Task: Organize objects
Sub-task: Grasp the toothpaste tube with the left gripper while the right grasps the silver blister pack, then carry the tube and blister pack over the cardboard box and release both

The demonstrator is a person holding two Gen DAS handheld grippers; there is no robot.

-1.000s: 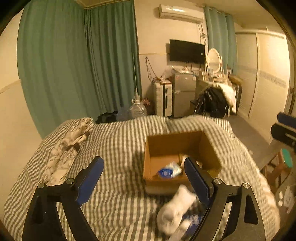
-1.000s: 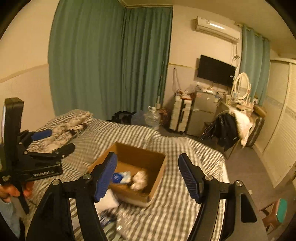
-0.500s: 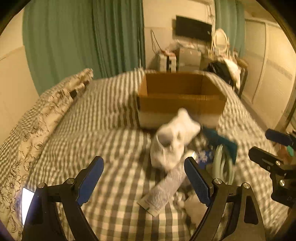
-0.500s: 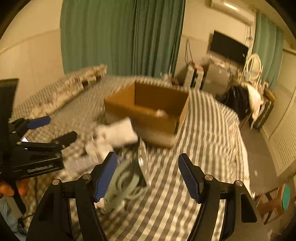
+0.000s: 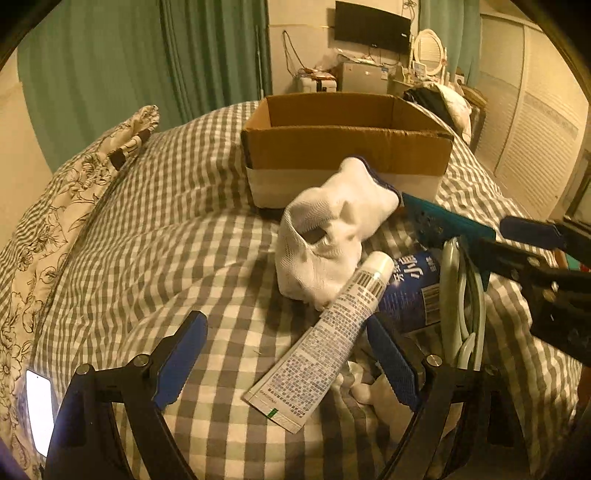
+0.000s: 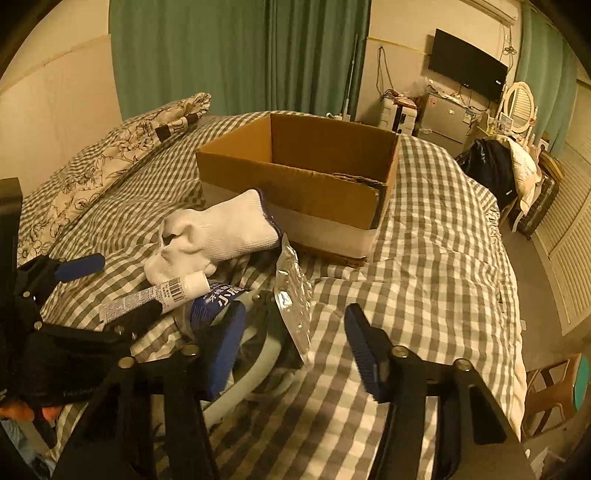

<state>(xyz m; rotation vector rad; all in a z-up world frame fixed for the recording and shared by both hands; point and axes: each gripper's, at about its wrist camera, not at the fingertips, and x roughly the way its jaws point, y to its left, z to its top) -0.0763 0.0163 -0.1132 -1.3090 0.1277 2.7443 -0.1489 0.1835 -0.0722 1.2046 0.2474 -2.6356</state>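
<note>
A brown cardboard box (image 5: 347, 147) stands on the checked bed; it also shows in the right wrist view (image 6: 295, 177). In front of it lies a pile: a white glove (image 5: 332, 232) (image 6: 218, 232), a white tube (image 5: 325, 339) (image 6: 155, 295), a blue packet (image 5: 410, 291) (image 6: 218, 299), a silver foil pack (image 6: 293, 299), a teal card (image 5: 447, 221) and a pale coiled cable (image 5: 461, 295) (image 6: 251, 358). My left gripper (image 5: 288, 362) is open, low over the tube. My right gripper (image 6: 295, 350) is open over the cable and foil pack.
A floral pillow (image 5: 55, 221) (image 6: 110, 155) lies along the bed's left side. A lit phone (image 5: 38, 410) lies at the near left. Green curtains (image 6: 240, 55), a TV (image 5: 373, 26), a small fridge and a wardrobe stand beyond the bed. The bed edge drops off at right (image 6: 513, 295).
Both grippers have come down from high over the bed toward the pile in front of the box. Both stayed open.
</note>
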